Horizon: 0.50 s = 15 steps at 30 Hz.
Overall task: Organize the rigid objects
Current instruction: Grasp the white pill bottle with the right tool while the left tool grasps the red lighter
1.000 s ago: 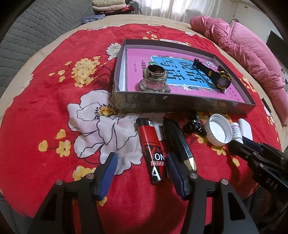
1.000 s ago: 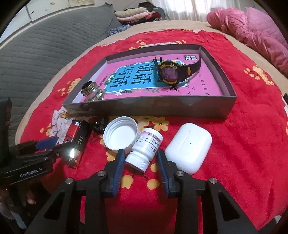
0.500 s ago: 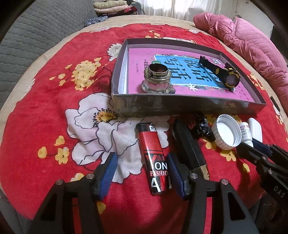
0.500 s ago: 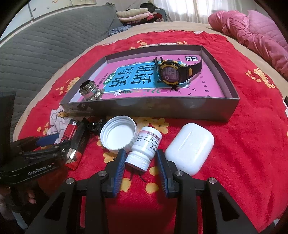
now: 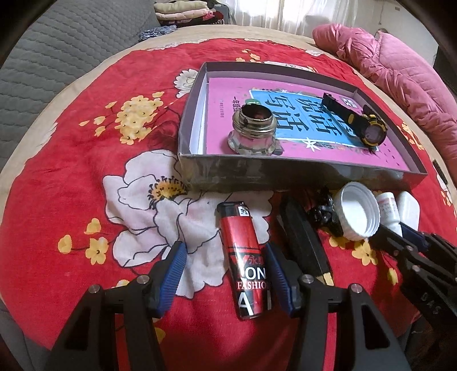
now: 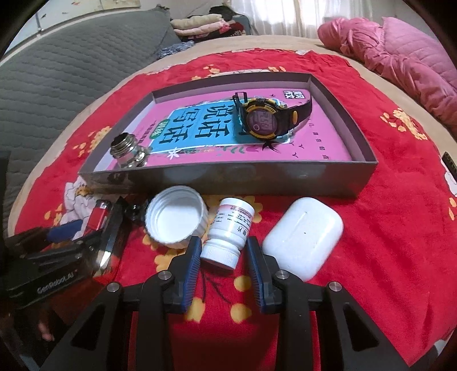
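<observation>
- Right wrist view: my right gripper (image 6: 221,251) straddles the cap end of the small white pill bottle (image 6: 228,228), which lies on its side on the red flowered blanket (image 6: 385,228). Its jaws have just been closing with the bottle between them; the left pad sits right against the cap, and a thin gap shows at the right pad, so I do not count it as pinched.
- Just left of the bottle lies a white lid (image 6: 175,218), open side up; just right of it, a white earbud case (image 6: 304,235).
- Beyond them stands the grey box (image 6: 228,177), holding a pink book (image 6: 314,148), a black and yellow watch (image 6: 264,120) lying on the book, and a glass inkwell (image 6: 127,152) in the near left corner.
- Left wrist view: my left gripper (image 5: 224,272) is spread wide around the lower part of the red lighter (image 5: 247,256). The right pad is just beside the lighter, the left pad well apart from it.
- A black folding knife (image 5: 305,242) lies right of the lighter, and a small black clip-like thing (image 5: 322,214) between the knife and the lid; I cannot tell what it is.
- A folded pile of clothes (image 5: 182,11) and a pink quilted jacket (image 5: 400,74) lie at the far edge.
</observation>
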Tool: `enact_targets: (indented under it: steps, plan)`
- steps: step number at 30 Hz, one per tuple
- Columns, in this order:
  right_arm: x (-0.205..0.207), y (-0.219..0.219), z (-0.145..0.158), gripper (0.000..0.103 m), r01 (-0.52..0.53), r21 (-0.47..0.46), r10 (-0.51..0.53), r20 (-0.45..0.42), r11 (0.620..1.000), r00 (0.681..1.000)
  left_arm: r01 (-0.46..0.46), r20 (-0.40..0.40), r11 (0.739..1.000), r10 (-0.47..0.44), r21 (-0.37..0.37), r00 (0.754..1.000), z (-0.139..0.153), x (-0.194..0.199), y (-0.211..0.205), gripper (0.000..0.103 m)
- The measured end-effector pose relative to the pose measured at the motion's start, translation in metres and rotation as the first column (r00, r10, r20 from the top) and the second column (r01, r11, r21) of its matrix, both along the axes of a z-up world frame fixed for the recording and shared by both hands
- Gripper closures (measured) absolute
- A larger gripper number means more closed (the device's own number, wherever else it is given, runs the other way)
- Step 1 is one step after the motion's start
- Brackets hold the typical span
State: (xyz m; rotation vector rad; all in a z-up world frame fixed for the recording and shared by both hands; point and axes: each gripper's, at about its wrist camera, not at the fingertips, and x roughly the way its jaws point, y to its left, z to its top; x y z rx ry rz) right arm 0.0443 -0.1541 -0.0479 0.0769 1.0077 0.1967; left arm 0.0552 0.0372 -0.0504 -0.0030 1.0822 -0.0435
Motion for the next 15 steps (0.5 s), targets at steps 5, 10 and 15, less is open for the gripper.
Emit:
enact_targets:
  steps: [5, 10, 15]
  plan:
    - [0.005, 0.001, -0.003, 0.076, -0.009, -0.003, 0.009, 0.022, 1.0, 1.0, -0.013, 0.014, 1.0, 0.013, 0.0, 1.0, -0.003, 0.004, 0.0, 0.047]
    - [0.003, -0.004, 0.001, 0.076, -0.016, 0.023, 0.015, 0.038, 1.0, 0.999, -0.022, 0.029, 1.0, 0.022, -0.011, 0.999, -0.004, 0.004, 0.002, 0.047]
    - [-0.001, -0.011, 0.007, 0.076, -0.006, 0.034, 0.004, 0.054, 0.999, 0.999, -0.03, 0.029, 0.998, 0.032, -0.059, 0.999, -0.004, 0.004, 0.01, 0.05]
